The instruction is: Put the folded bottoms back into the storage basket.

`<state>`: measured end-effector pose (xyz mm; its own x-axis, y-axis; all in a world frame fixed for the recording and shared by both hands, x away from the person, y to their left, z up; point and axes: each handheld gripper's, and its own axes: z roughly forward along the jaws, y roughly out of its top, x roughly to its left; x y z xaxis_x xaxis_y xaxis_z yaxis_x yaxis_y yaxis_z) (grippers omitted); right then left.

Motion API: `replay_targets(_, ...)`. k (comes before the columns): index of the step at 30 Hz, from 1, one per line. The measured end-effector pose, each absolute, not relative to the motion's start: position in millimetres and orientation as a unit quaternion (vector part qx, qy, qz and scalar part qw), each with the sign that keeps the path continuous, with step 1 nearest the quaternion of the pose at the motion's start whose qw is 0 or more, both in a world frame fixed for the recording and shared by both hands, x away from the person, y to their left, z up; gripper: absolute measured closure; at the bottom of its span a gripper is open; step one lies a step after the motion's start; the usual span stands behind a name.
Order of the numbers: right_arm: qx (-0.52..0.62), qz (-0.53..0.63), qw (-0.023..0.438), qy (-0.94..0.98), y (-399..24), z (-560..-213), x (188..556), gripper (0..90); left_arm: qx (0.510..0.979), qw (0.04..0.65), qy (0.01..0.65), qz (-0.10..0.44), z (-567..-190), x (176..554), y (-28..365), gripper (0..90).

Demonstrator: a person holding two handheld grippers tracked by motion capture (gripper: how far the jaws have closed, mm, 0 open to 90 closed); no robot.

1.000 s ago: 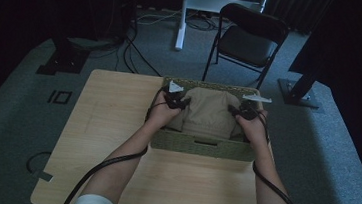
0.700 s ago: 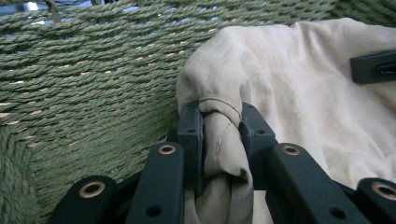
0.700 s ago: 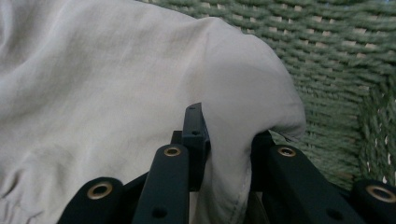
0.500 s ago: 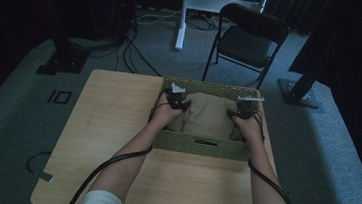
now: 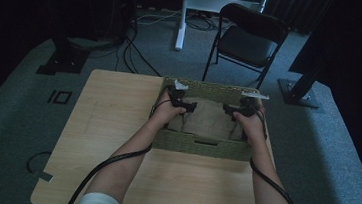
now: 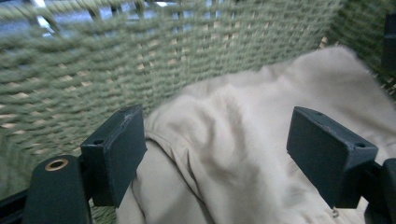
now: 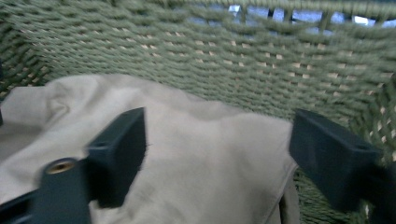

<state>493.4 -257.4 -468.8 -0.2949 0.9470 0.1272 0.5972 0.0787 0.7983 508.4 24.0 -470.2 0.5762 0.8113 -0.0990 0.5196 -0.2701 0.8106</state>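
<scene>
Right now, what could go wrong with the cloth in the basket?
The beige cloth lies bunched between the open jaws of the left gripper and the right gripper, so a fold might snag as they lift away. Both sit close to the woven basket wall and could bump it.

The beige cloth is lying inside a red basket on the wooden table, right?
Not quite: the basket is green, woven, as the high view shows. The beige cloth does lie inside it, on the wooden table.
</scene>
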Motion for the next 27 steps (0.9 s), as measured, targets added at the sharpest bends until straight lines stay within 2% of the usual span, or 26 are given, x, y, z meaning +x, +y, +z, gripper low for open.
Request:
replay_targets(2, 0.547, 0.407, 0.225, 0.696, -257, -460, 491, 14.5, 0.777, 0.433, 0.420, 0.178, -459, 505, 26, 20.7)
replay_targets(5, 0.543, 0.422, 0.214, 0.693, -257, -449, 485, 14.5, 0.775, 0.441, 0.420, 0.172, -446, 500, 30, 20.6)
replay_targets(15, 0.522, 0.438, 0.223, 0.697, -259, -435, 463, 14.6, 0.767, 0.458, 0.411, 0.181, -414, 479, 42, 20.4)
replay_targets(27, 0.492, 0.462, 0.232, 0.700, -258, -416, 436, 14.6, 0.768, 0.467, 0.400, 0.179, -410, 454, 51, 19.6)
